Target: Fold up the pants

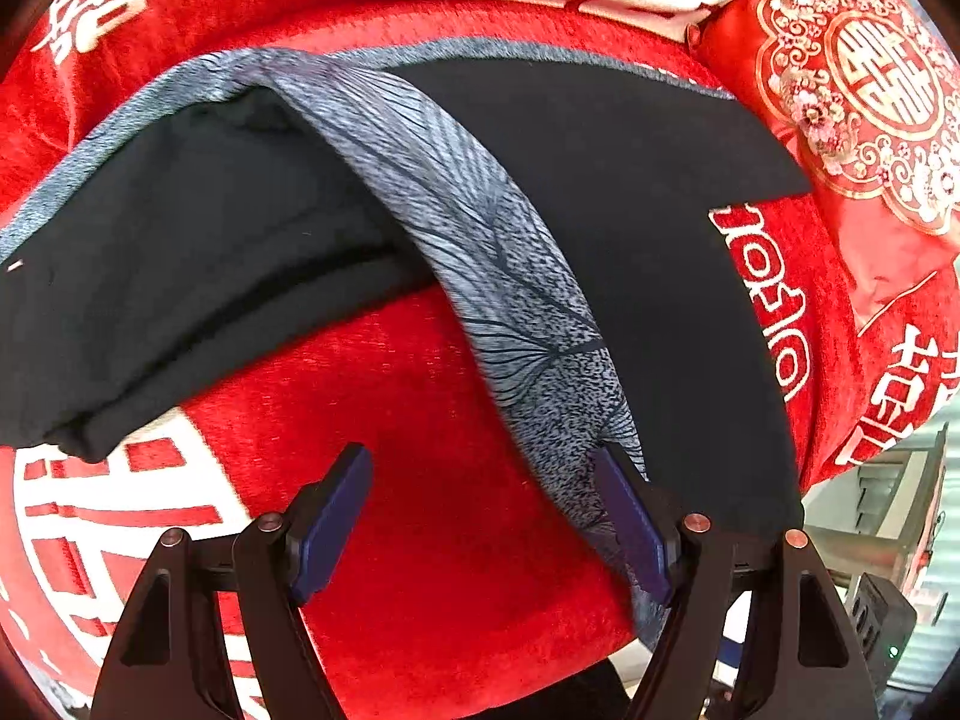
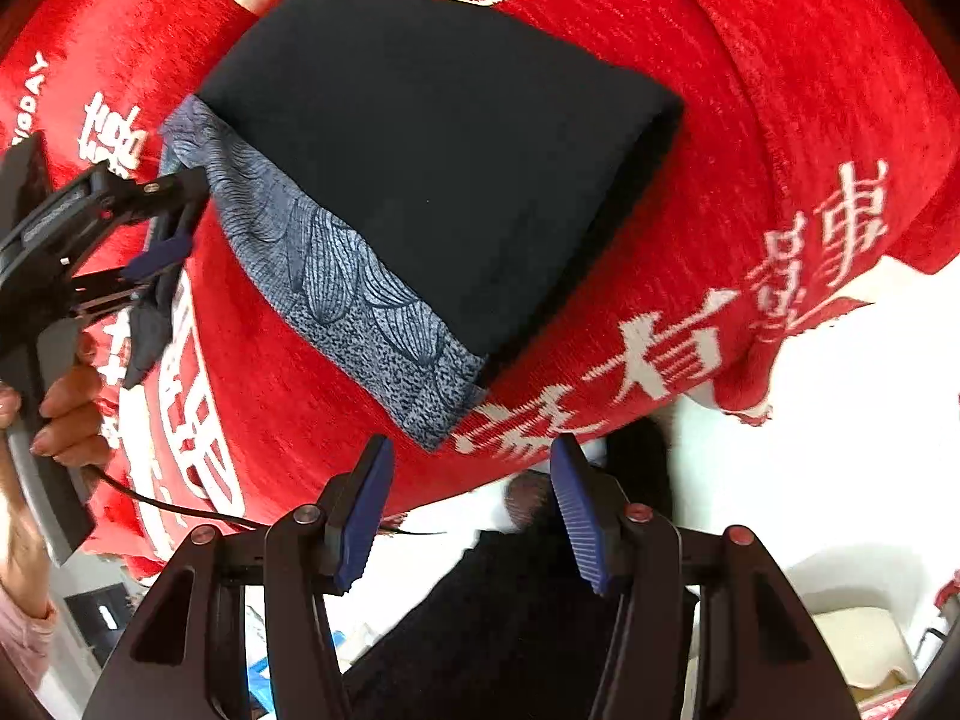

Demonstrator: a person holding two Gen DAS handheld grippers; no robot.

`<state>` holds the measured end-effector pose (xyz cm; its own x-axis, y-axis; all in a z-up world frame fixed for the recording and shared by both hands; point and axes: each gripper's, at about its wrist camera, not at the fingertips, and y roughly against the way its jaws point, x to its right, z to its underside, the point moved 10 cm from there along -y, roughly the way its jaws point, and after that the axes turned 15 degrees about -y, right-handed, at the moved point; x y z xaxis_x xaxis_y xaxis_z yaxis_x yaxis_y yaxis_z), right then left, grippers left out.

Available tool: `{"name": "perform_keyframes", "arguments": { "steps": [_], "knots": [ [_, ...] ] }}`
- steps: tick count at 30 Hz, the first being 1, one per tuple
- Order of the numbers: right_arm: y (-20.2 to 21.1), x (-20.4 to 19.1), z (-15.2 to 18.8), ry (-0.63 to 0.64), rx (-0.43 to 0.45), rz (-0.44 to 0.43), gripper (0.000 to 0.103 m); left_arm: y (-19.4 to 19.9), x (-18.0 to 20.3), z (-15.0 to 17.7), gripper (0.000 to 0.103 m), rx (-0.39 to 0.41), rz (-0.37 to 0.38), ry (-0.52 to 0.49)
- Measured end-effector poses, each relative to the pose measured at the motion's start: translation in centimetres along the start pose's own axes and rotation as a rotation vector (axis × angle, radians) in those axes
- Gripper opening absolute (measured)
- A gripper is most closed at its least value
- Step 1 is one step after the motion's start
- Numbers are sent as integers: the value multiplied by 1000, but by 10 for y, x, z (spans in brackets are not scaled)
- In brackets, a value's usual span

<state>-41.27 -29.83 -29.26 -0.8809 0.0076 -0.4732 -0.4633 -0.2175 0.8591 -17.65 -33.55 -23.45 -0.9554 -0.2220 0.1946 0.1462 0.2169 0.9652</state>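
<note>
The black pants [image 1: 630, 192] with a grey-blue patterned side band [image 1: 480, 240] lie on a red bedspread [image 1: 432, 480]. One leg [image 1: 180, 276] is folded across to the left. My left gripper [image 1: 486, 510] is open, low over the bedspread, its right finger [image 1: 630, 516] against the patterned band's near end. In the right wrist view the pants [image 2: 438, 168] lie folded ahead, the band [image 2: 348, 300] along their near edge. My right gripper [image 2: 474, 504] is open and empty, just short of the band's corner. The left gripper [image 2: 153, 252] shows at the left, at the band's other end.
A red embroidered pillow [image 1: 870, 108] lies at the far right of the bed. The bed edge and a black device [image 1: 882, 630] show at the lower right. In the right wrist view a white floor [image 2: 840, 420] and a person's dark-clothed legs [image 2: 528, 612] lie below the bed edge.
</note>
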Motion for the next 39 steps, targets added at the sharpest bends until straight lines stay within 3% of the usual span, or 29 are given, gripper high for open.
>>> {"name": "perform_keyframes", "arguments": {
  "steps": [4, 7, 8, 9, 10, 11, 12, 17, 25, 28, 33, 36, 39],
  "knots": [
    [3, -15, -7, 32, 8, -106, 58, -5, 4, 3, 78, -10, -20, -5],
    [-6, -22, -9, 38, -25, -131, 53, -6, 7, 2, 78, -6, -32, 13],
    [-6, -21, -9, 33, -37, -129, 34, -6, 9, 2, 77, -5, -26, 19],
    [-6, -20, -8, 23, -58, -135, 2, -6, 12, 3, 60, -2, -15, 25],
    [-4, -23, -7, 5, -94, -165, 3, -5, 18, 2, 47, 1, 20, 26],
    [1, -24, -7, -7, -109, -174, 3, -6, 25, 1, 25, -4, 54, 23],
    [10, -30, -8, 12, -117, -188, 3, -5, 30, 0, 21, -12, 80, 26],
    [61, -67, -37, 107, -85, -223, 3, 15, 45, -22, 21, 19, 107, 26],
    [145, -125, -155, 209, 64, -251, 3, 54, 45, -98, 21, 135, 95, 41],
    [161, -141, -212, 259, 119, -202, 3, 61, 35, -136, 21, 173, 50, 49],
    [172, -177, -303, 332, 210, -141, 3, 74, 6, -166, 22, 220, -87, 64],
    [155, -190, -351, 393, 256, -34, 4, 65, -13, -164, 22, 188, -153, 81],
    [124, -186, -382, 414, 236, 55, 7, 37, -27, -157, 22, 121, -185, 108]
  ]
}}
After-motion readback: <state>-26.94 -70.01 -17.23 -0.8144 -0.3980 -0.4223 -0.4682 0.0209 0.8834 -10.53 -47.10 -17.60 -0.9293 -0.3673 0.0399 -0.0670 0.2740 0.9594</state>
